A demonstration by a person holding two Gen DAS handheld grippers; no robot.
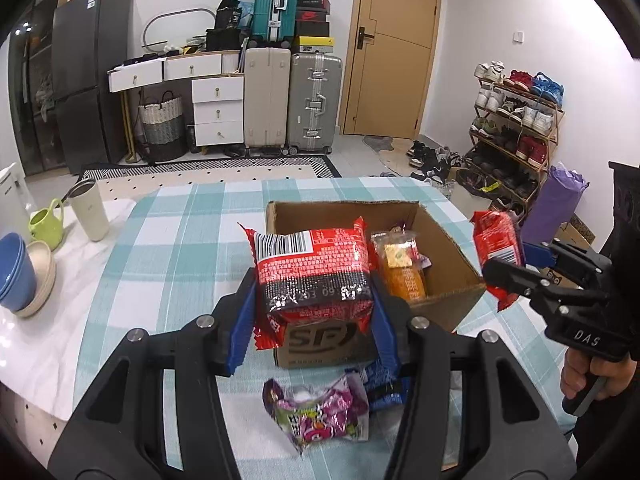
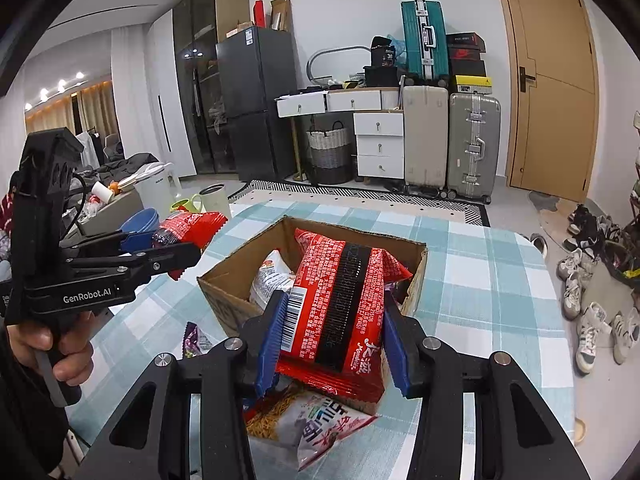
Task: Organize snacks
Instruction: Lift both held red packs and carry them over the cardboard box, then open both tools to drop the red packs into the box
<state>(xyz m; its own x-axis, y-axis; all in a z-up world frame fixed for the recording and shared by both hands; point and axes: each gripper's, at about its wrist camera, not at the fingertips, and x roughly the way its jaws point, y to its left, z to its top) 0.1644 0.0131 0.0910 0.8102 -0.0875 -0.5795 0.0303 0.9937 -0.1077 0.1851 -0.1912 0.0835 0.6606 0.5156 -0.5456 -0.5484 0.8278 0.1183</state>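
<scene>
An open cardboard box (image 1: 448, 236) (image 2: 236, 272) stands on the checked tablecloth. My left gripper (image 1: 314, 316) is shut on a red and black snack packet (image 1: 316, 272), held above the box's near edge; it also shows in the right wrist view (image 2: 176, 248). My right gripper (image 2: 334, 340) is shut on another red and black snack packet (image 2: 340, 296), held over the box's near right corner; it shows at the right of the left wrist view (image 1: 506, 264). An orange snack (image 1: 402, 276) and a white packet (image 2: 272, 276) lie inside the box.
A purple snack packet (image 1: 320, 416) and a blue packet (image 1: 384, 384) lie in front of the box. A white and orange noodle snack bag (image 2: 312, 428) lies by its corner. Stacked bowls (image 1: 24, 276), a green watering can (image 1: 48, 224) and a cream tumbler (image 1: 90, 212) stand at the left.
</scene>
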